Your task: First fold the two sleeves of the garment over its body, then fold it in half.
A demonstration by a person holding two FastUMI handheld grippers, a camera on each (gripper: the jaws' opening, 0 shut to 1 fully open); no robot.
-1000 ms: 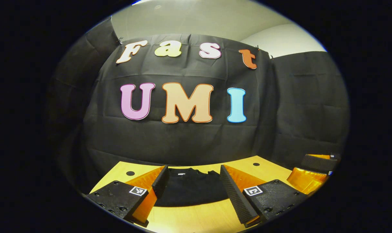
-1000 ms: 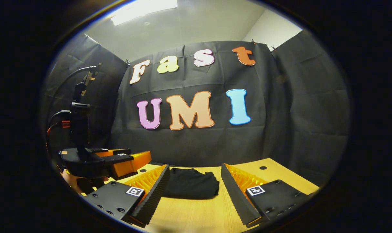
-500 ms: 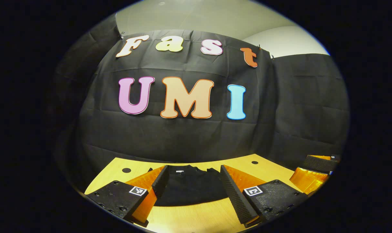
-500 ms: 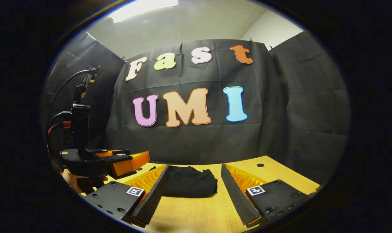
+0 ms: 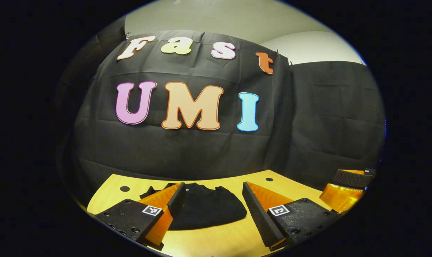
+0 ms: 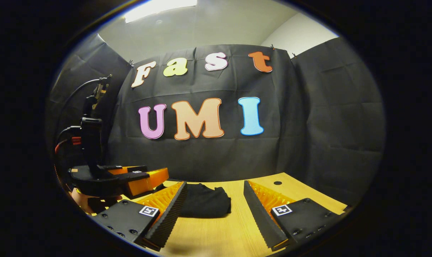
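Observation:
A black garment (image 5: 205, 208) lies folded into a compact bundle on the wooden table (image 5: 216, 239), toward the back. In the left gripper view it sits beyond and between the fingers of my left gripper (image 5: 212, 210), which stands open and holds nothing. My right gripper (image 6: 213, 210) is open too, with the garment (image 6: 205, 205) ahead of it and a little to the left on the table (image 6: 219, 232). The left gripper (image 6: 130, 180) and the hand holding it appear at the left of the right gripper view. The right gripper (image 5: 346, 189) shows at the right edge of the left gripper view.
Black cloth walls close the booth behind and on both sides. The table has small dark holes near its back corners (image 5: 124, 188) (image 5: 269, 179) (image 6: 277, 182). A cable runs up from the left gripper's mount (image 6: 91, 117).
Both views have swung slightly to the right, so the garment now sits further left in each. Both grippers stay open above the table.

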